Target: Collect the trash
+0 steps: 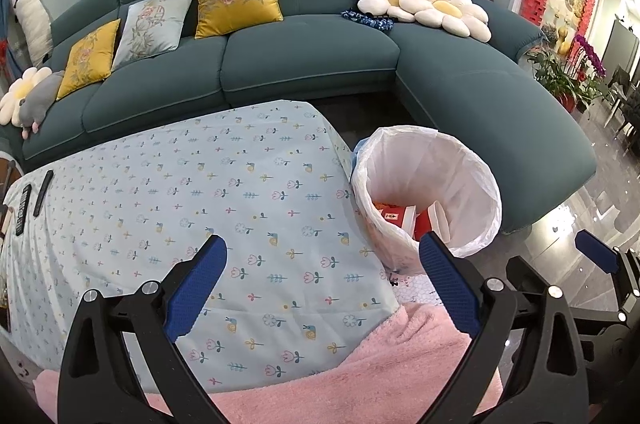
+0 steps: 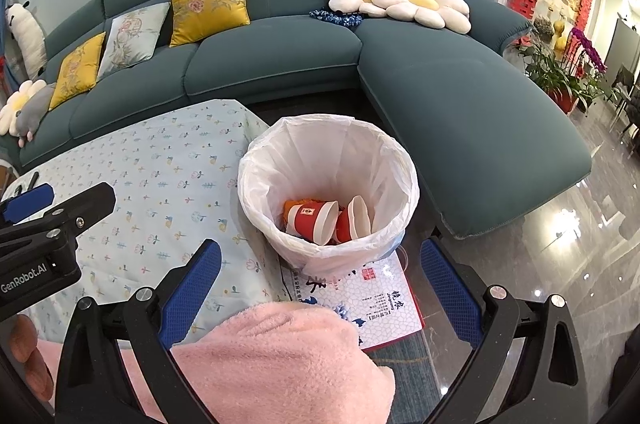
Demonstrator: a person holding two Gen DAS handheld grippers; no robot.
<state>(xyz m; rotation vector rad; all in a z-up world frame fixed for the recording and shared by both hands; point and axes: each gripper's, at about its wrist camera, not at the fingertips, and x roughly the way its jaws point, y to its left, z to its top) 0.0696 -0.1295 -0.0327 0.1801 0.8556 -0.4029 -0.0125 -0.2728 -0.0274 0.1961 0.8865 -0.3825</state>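
A trash bin with a white liner stands on the floor beside the table's right end; it also shows in the left wrist view. Inside lie two red paper cups and some orange trash. My left gripper is open and empty above the table with the floral cloth, left of the bin. My right gripper is open and empty, just in front of the bin. The left gripper shows at the left edge of the right wrist view.
A teal corner sofa with cushions and plush toys runs behind the table and bin. Two dark remotes lie at the table's left end. A pink fleece covers the foreground. A printed box lies under the bin. Plants stand at right.
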